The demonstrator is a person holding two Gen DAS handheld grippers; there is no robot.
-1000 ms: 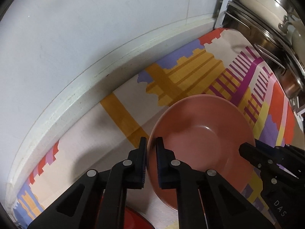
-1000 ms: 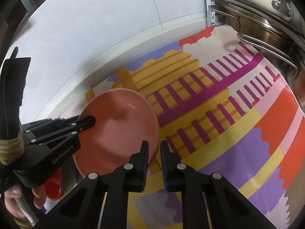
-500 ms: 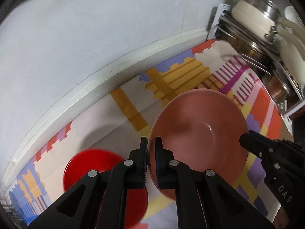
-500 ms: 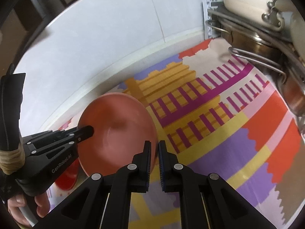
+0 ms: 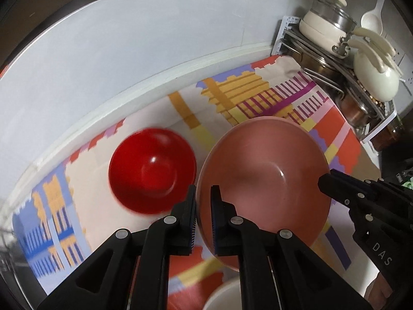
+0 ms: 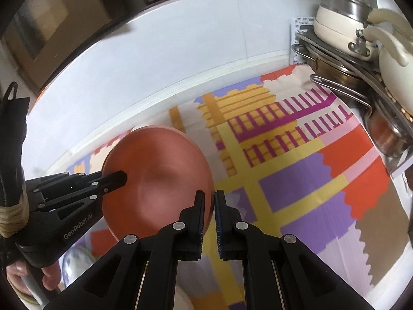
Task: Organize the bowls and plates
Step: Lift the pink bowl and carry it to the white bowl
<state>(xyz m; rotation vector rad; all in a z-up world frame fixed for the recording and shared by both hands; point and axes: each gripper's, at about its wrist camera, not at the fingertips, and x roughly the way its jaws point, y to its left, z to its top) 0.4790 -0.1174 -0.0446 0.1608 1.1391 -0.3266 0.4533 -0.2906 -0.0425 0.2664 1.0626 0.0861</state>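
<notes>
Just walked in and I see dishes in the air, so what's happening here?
A person holds a claw in each hand. Both grip one pink bowl by opposite rims: the left claw and the right claw. The bowl is held above the colourful mat, beside a red bowl resting on it.

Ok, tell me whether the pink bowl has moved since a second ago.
Yes. The pink bowl, clamped at opposite rims by the left claw and right claw, has come up and away from the white wall ledge; more patterned mat now shows beyond it.
</notes>
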